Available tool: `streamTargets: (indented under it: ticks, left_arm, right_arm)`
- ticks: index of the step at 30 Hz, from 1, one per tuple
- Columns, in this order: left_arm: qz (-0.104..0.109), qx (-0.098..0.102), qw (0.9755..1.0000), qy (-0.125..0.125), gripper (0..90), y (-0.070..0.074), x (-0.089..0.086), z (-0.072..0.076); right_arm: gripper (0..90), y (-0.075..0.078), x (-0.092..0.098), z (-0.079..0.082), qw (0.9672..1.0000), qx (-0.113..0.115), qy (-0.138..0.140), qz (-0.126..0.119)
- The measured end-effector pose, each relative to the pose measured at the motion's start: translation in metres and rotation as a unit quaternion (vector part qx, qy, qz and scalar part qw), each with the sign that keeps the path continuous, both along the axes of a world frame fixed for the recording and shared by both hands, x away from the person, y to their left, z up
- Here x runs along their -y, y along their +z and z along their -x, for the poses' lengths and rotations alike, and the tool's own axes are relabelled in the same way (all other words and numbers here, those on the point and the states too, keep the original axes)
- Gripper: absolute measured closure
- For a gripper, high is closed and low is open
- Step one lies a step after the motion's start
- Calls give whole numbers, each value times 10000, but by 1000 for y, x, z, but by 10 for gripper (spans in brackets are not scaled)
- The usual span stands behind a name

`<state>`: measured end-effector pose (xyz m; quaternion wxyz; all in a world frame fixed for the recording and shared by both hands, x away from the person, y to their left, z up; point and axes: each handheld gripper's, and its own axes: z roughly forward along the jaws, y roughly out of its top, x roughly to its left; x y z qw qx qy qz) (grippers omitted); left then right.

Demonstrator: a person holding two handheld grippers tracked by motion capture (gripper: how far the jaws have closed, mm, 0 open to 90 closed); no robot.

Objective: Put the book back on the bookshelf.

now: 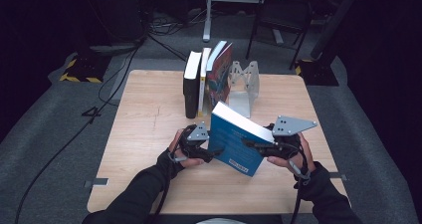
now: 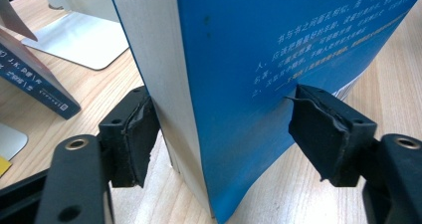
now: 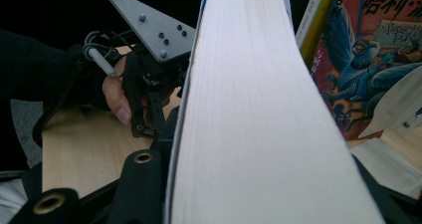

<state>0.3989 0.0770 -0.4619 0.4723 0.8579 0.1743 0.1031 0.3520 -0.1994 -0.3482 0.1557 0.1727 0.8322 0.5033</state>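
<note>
- The blue book [image 1: 238, 143] stands tilted on the near middle of the tabletop [image 1: 144, 109], between the two claws, its lower corner down near the wood and its pale page block turned up and to the right in the high view.
- The left claw [image 1: 211, 153] is at the book's lower left edge. In the left gripper view its jaws sit either side of the book [image 2: 239, 84]: the left pad [image 2: 137, 134] lies at the page edge, while the right pad [image 2: 318, 129] only meets the blue cover with its tip, so the jaws are wide and not pressing; no firm hold shows.
- The right claw [image 1: 259, 145] grips the book from the right side. In the right gripper view the page block [image 3: 249, 124] runs up between its black jaws, which close against the covers at a middling width; this claw carries the book.
- The same view shows the left hand [image 3: 117, 97] with its grey plate just beyond the book.
- Farther back on the tabletop stands a row of upright books [image 1: 206, 79]: a black one, a pale one and a colourful one leaning.
- Just right of that row is a metal bookend [image 1: 244, 84], touching the colourful book.
</note>
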Motion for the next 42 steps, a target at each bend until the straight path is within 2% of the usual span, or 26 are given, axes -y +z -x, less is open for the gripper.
streamTargets:
  ticks: [4, 9, 10, 13, 15, 19, 21, 22, 28, 31, 32, 35, 38, 40, 42]
  left_arm:
    - [-64, 31, 10000, 34, 228, 0, 2, 1]
    - [-64, -50, 10000, 13, 214, 0, 2, 1]
    - [-107, -78, 9999, 32, 218, -1, 1, 1]
    - [-512, -91, 9986, 127, 257, -4, -6, 6]
    - [-633, -146, 9978, 154, 252, -7, -15, 10]
    - [-851, -266, 9956, 302, 253, -12, -32, 20]
    - [-1005, -353, 9932, 461, 255, -17, -42, 27]
    - [-1005, -353, 9932, 461, 255, -17, -42, 27]
    - [-1228, -486, 9889, 685, 223, -29, -64, 48]
    - [-1472, -426, 9842, 881, 197, -33, -65, 60]
    - [-1503, -361, 9836, 931, 194, -33, -65, 64]
    - [-1435, -395, 9850, 875, 188, -34, -65, 71]
    - [-1336, -404, 9865, 851, 175, -37, -67, 70]
    - [-1184, -527, 9877, 871, 171, -39, -70, 63]
    - [-1020, -721, 9879, 921, 166, -42, -73, 57]
  right_arm:
    - [562, 2, -2, 0, 10000, -19, -27, 77]
    - [579, 3, -3, 0, 9999, -128, -80, 76]
    - [582, 2, -3, 0, 9998, -147, -87, 56]
    - [587, 2, -3, 3, 9998, -130, -129, 41]
    - [588, 2, -4, 4, 9998, -109, -136, 46]
    - [590, 2, -4, 5, 9998, -109, -155, 47]
    - [590, 2, -3, 4, 9997, -137, -182, 26]
    - [590, 2, -3, 4, 9997, -148, -209, 15]
    - [590, 2, -1, 3, 9995, -138, -298, -5]
    - [591, 2, 0, 2, 9994, -144, -302, -10]
    - [591, 2, 0, 3, 9994, -143, -308, -6]
    - [591, 2, 1, 3, 9994, -128, -334, -7]
    - [592, 2, 3, 3, 9993, -143, -339, -7]
    - [592, 2, 4, 3, 9992, -147, -375, -20]
    - [593, 2, 4, 3, 9990, -157, -409, -33]
